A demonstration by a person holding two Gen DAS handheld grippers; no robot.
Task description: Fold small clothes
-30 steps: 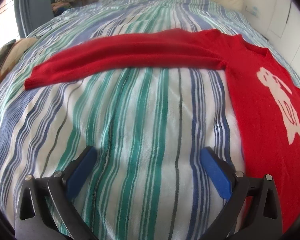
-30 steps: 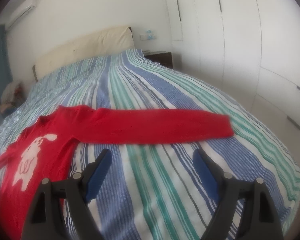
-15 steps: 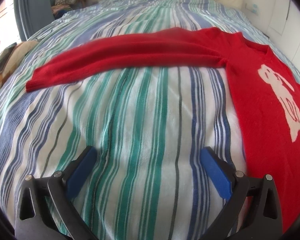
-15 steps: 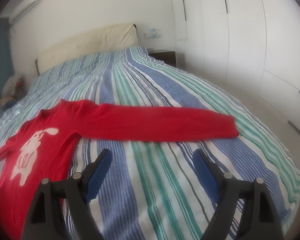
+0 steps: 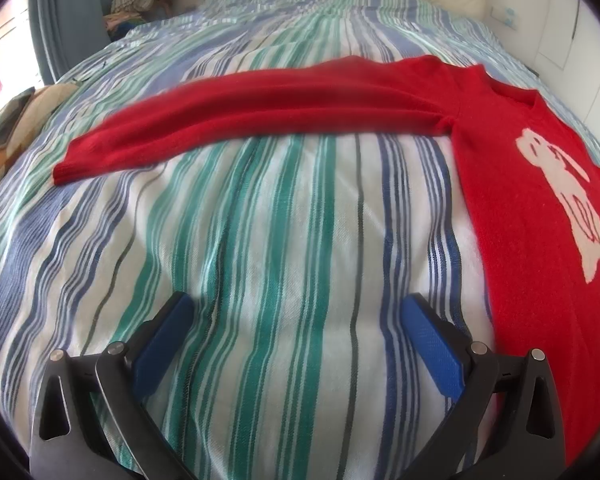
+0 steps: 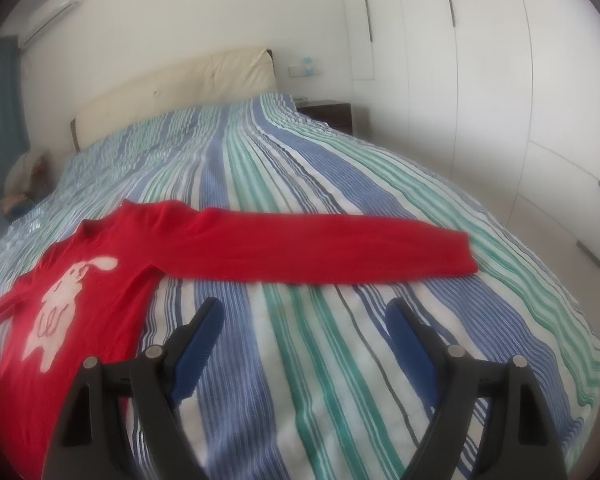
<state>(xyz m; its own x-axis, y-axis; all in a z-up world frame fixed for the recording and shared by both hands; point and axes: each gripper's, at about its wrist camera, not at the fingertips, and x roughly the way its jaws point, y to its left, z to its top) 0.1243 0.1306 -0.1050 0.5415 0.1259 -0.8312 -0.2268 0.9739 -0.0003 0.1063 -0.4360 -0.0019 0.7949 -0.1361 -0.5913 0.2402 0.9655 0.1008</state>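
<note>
my left gripper point(image 5: 296, 316) hangs over the striped bedspread point(image 5: 260, 240) with its fingers spread wide, holding nothing. my right gripper point(image 6: 306, 320) is spread just as wide and empty too. the red sweater point(image 6: 112, 276) lies flat on the bed, front up with a white animal print point(image 6: 64, 300), both sleeves stretched out sideways; one sleeve point(image 5: 252, 108) runs across ahead of my left fingers, the other sleeve point(image 6: 324, 252) just ahead of my right ones, toward the bed's right edge.
</note>
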